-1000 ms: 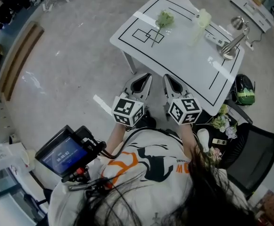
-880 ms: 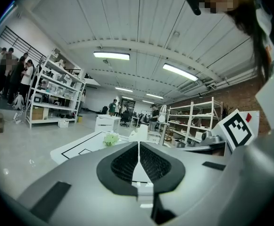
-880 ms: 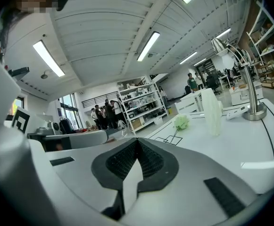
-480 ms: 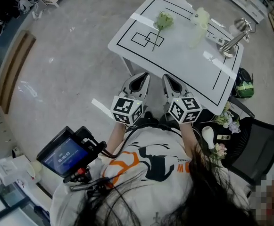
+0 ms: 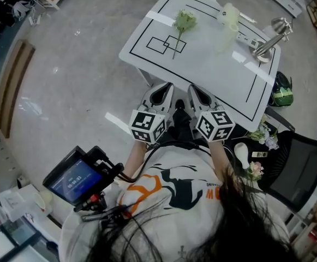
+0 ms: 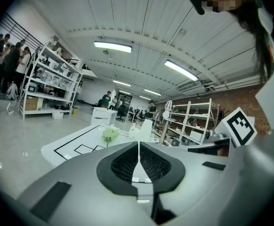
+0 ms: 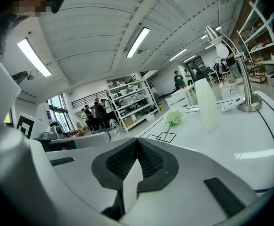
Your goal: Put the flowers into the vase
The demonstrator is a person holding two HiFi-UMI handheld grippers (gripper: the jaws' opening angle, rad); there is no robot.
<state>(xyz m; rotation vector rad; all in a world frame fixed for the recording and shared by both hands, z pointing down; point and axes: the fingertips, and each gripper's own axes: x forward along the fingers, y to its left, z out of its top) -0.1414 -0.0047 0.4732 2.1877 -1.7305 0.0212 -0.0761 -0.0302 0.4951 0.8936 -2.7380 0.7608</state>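
Left tongs (image 5: 166, 89), right tongs (image 5: 193, 90) hovering short of near tabletop (image 5: 213, 64) edge, both with jaws together, gripping nothing. Flower (image 5: 183, 22) lying far-left over drawn rectangles, stem pointing back toward tongs, bloom away. Vase (image 5: 227, 19) standing right of bloom, apart. Left tongs lining up nearer stem end.

The white table (image 5: 218, 70) has a smooth, glossy top that catches glare. Toward its one o'clock the vase (image 5: 229, 18) looks frosted and translucent. At two o'clock the lamp (image 5: 271, 39) is polished metal. The grey floor (image 5: 82, 75) gleams.
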